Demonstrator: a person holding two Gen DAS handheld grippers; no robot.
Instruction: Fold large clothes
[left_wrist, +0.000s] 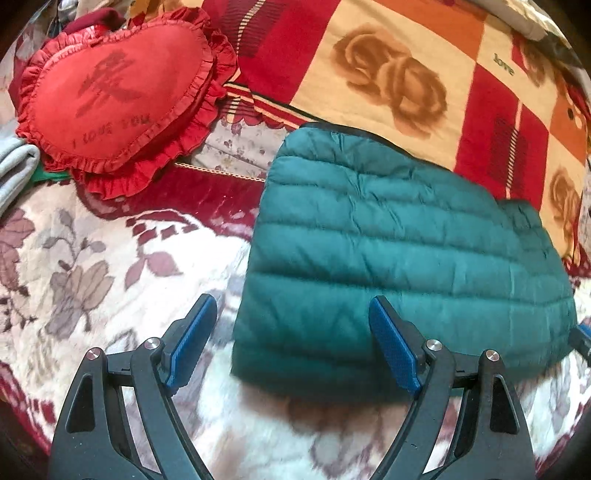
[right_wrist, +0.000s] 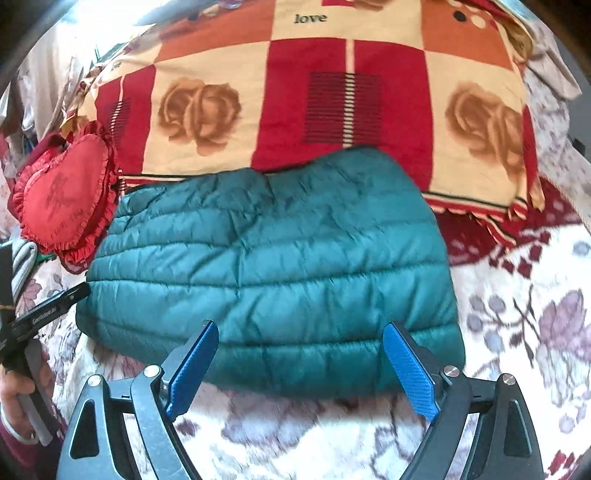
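teal quilted jacket (right_wrist: 269, 280) lies folded into one compact pad on the floral blanket (right_wrist: 524, 332), its far edge against the rose-patterned quilt (right_wrist: 295, 107), likely set flat so the fold holds. one heart cushion (left_wrist: 114, 92) sits beside the jacket. left gripper (left_wrist: 291, 343) and right gripper (right_wrist: 299, 365), two in all, hover spread wide, grasping nothing.
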